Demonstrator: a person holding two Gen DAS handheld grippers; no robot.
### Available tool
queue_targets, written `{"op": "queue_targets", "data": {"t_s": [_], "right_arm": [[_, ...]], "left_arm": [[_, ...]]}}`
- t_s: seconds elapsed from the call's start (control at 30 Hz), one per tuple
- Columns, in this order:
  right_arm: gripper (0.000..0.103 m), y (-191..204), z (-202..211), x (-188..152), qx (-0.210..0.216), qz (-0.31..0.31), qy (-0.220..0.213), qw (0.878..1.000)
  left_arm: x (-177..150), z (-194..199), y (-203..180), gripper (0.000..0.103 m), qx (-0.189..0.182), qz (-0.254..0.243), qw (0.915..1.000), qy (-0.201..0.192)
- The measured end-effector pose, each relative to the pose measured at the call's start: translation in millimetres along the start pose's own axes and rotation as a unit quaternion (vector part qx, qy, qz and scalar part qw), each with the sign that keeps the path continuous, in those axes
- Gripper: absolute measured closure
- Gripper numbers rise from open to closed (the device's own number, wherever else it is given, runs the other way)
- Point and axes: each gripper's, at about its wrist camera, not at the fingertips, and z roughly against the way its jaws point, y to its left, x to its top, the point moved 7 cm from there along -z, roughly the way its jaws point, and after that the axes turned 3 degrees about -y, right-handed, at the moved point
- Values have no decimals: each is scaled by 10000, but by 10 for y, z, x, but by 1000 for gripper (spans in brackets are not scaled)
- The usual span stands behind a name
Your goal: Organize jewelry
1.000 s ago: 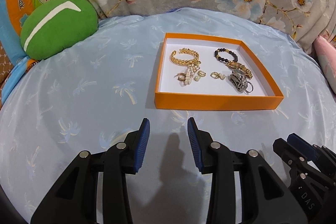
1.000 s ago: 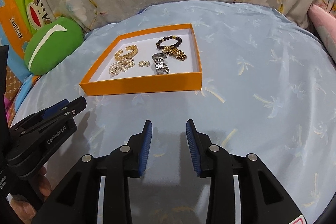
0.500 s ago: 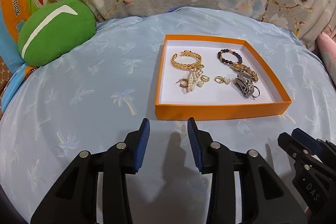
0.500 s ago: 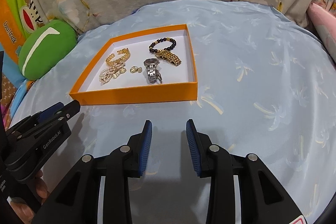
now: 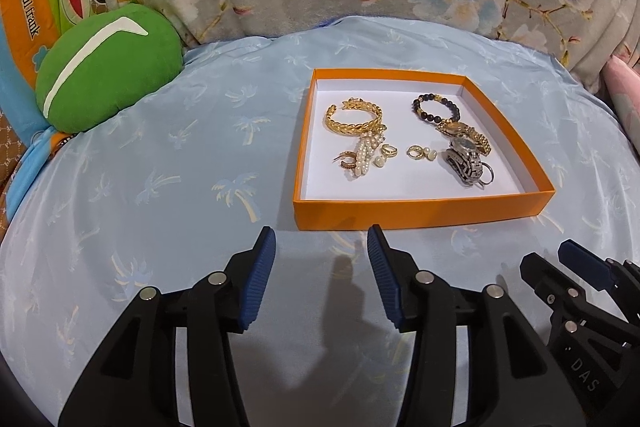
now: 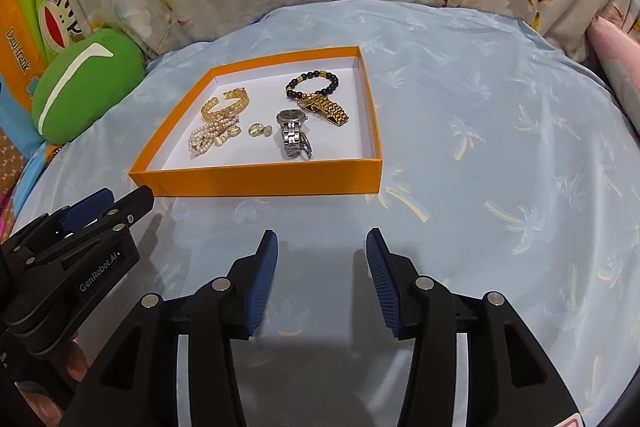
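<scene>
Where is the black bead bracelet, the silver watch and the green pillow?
black bead bracelet [image 6: 334,83]: right wrist view, on its dark beads.
silver watch [image 6: 291,116]: right wrist view, on its round face.
green pillow [image 5: 120,67]: left wrist view, on its middle.

Left gripper [image 5: 321,251]: black plastic frame, triangular cut-outs, ribbed blue pads [image 5: 260,281], round silver screw heads. Right gripper [image 6: 322,253]: same build; white "DAS" lettering on side. "GenRobot.AI" on left gripper's flank, seen from right wrist.
</scene>
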Motion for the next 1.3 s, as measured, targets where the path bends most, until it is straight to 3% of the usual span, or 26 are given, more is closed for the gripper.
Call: {"op": "queue_targets", "data": {"t_s": [0.63, 0.9, 1.03, 1.3], "right_arm": [[35, 32, 50, 19, -283, 140, -176, 9993], [31, 18, 53, 19, -442, 154, -194, 9987], [23, -27, 71, 21, -432, 35, -236, 9988], [21, -143, 135, 9, -498, -170, -282, 9982]], "left_arm": [[9, 60, -39, 24, 400, -225, 9988, -177], [7, 52, -24, 22, 508, -237, 9983, -158], [-2, 49, 52, 11, 528, -51, 9985, -133], [-52, 58, 300, 10, 419, 591, 9974, -34]]}}
